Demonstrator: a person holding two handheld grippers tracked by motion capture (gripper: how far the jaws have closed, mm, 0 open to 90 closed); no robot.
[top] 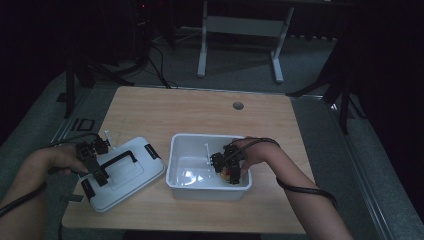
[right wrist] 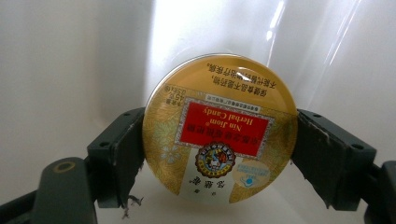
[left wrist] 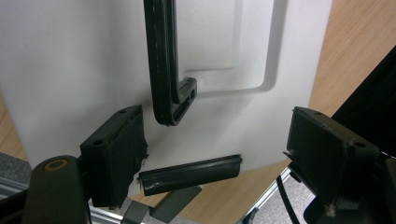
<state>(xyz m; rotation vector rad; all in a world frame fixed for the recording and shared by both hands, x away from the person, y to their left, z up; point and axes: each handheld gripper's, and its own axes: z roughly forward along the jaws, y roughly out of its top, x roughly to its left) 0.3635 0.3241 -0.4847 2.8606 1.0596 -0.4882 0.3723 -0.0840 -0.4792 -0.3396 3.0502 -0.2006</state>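
Observation:
A round gold candy tin (right wrist: 219, 128) with a red label sits between the jaws of my right gripper (right wrist: 219, 154), which is shut on its rim. In the high view that gripper (top: 231, 172) reaches down inside the white plastic bin (top: 180, 150) at its right side, with the tin (top: 226, 173) just above the bin's floor. My left gripper (top: 95, 167) hovers over the near left part of the white lid (top: 132, 175), which lies flat beside the bin. Its jaws stand open over the lid's black handle (left wrist: 163, 70) and a black side latch (left wrist: 189, 173), gripping nothing (left wrist: 212, 154).
The lid's other black latch (top: 151, 150) faces the bin. A round grommet hole (top: 238, 105) marks the far side of the wooden table (top: 200, 112). Cables trail from both grippers across the forearms. A white desk frame (top: 240, 30) stands on the floor beyond.

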